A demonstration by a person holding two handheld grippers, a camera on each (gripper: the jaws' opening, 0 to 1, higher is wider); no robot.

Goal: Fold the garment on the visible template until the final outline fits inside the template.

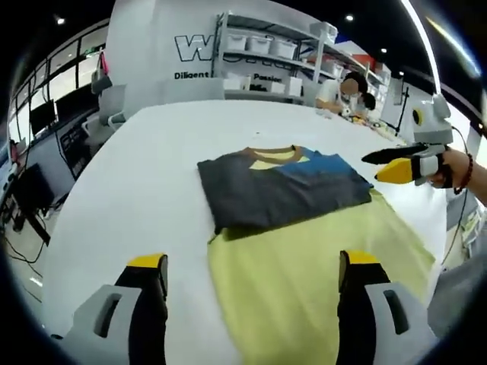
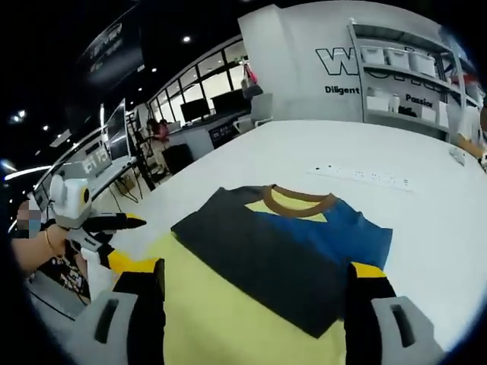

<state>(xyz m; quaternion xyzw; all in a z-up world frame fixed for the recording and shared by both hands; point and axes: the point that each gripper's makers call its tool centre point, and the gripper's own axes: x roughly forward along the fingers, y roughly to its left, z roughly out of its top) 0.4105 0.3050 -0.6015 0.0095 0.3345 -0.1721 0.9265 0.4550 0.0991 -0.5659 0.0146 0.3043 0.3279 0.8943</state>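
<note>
Lying just ahead of both grippers on the white table (image 1: 137,190), the garment (image 1: 281,186) is a T-shirt with a brown collar, its dark and blue upper part folded over its yellow lower part. That yellow part runs between the spread, empty jaws of the left gripper (image 1: 255,277) and right gripper (image 2: 255,285) and is cut off below. No template outline can be made out. Shelving (image 1: 266,53) stands far beyond.

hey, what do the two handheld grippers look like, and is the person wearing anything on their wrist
Both the left gripper and the right gripper have grey bodies and black jaws tipped in yellow. The hand holding the right one wears a dark beaded bracelet on the wrist.
</note>
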